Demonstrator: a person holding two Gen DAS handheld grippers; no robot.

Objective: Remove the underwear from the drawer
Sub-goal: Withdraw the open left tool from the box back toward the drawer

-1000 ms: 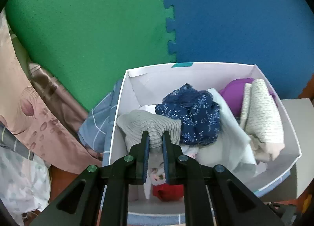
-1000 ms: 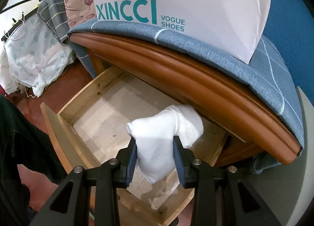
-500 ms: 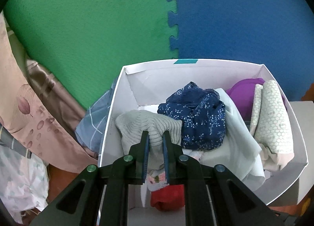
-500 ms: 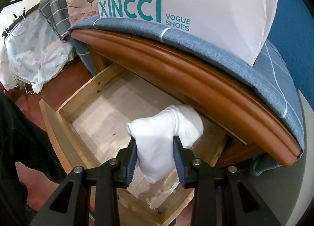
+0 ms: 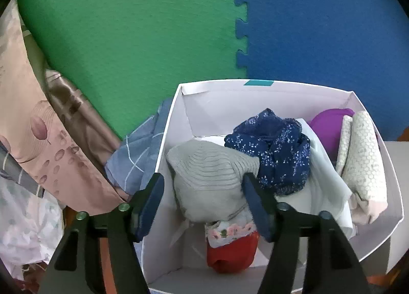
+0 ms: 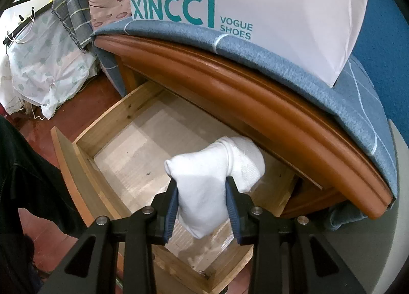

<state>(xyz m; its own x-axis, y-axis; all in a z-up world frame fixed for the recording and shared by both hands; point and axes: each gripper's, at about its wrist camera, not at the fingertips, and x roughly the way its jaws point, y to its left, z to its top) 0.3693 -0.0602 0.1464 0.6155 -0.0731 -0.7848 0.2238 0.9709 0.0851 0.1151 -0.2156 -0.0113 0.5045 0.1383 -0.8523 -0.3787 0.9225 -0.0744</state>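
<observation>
Since the earlier frame, left gripper (image 5: 202, 204) jaws have just been opening; they stand wide, grey underwear (image 5: 209, 179) lying between them inside white box (image 5: 255, 99). Right gripper (image 6: 202, 207) jaws clamp white underwear (image 6: 204, 191) above open drawer (image 6: 143, 145).

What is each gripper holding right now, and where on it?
The right gripper clamps a white rolled garment across its lower half. The left gripper has just opened; the grey garment lies between its jaws, released.

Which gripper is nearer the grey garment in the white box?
Left. The left gripper hangs over the white box, jaws just opened around the grey garment. The right gripper is over the drawer, clamping a white garment.
</observation>
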